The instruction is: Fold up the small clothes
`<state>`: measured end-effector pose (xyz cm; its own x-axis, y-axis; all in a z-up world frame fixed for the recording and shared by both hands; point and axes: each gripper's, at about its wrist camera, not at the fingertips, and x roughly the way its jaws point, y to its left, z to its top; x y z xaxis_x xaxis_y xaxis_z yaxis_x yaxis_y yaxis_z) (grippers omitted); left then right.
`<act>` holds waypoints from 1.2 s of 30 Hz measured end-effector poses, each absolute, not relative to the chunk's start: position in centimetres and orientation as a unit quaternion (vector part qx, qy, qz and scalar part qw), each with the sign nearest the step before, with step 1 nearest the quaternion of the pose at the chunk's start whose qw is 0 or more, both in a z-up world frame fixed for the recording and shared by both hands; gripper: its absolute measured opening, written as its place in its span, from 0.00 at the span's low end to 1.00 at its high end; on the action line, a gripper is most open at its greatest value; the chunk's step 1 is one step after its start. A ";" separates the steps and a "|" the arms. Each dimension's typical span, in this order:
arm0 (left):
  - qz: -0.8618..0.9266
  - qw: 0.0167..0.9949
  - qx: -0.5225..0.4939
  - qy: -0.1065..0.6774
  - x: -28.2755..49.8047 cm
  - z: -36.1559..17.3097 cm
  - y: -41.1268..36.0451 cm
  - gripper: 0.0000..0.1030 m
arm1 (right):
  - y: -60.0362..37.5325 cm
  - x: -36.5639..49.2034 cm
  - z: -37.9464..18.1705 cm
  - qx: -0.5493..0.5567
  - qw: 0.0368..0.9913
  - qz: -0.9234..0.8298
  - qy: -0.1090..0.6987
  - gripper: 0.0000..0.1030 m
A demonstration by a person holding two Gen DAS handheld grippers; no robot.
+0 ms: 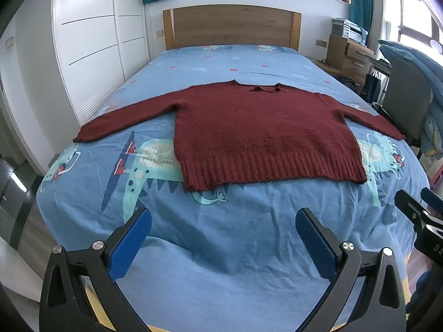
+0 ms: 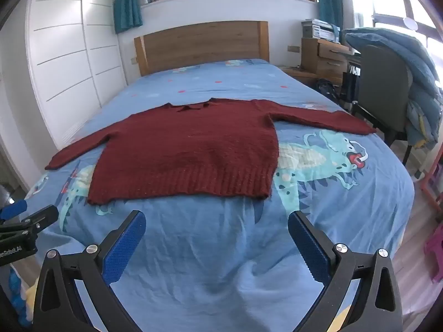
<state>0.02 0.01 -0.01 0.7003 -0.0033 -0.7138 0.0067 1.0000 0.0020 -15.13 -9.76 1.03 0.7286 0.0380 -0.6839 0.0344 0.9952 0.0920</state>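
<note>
A dark red knitted sweater (image 1: 257, 130) (image 2: 188, 152) lies flat on the blue dinosaur-print bed sheet (image 1: 221, 249) (image 2: 221, 262), both sleeves spread out sideways and the ribbed hem towards me. My left gripper (image 1: 223, 218) hangs open over the bare sheet, short of the hem, with nothing between its blue pads. My right gripper (image 2: 216, 220) is open too, just short of the hem's right half and empty. Each view catches the other gripper at its edge: the right one (image 1: 418, 207) and the left one (image 2: 25, 215).
A wooden headboard (image 1: 231, 25) closes the far end of the bed. White wardrobe doors (image 1: 91, 41) run along the left. On the right stand a grey chair (image 2: 384, 91) draped with a blue quilt and a wooden drawer unit (image 2: 321, 55).
</note>
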 end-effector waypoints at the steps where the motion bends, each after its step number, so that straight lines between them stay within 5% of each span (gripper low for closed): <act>1: -0.003 0.923 0.003 0.386 0.0 0.0 0.0 0.99 | -9.8 -15.1 1.0 0.050 0.929 0.001 0.367 1.00; 36: -0.002 0.922 -0.002 0.388 -0.1 -0.4 -0.1 0.99 | -10.0 -15.2 1.7 0.039 0.928 -0.019 0.371 1.00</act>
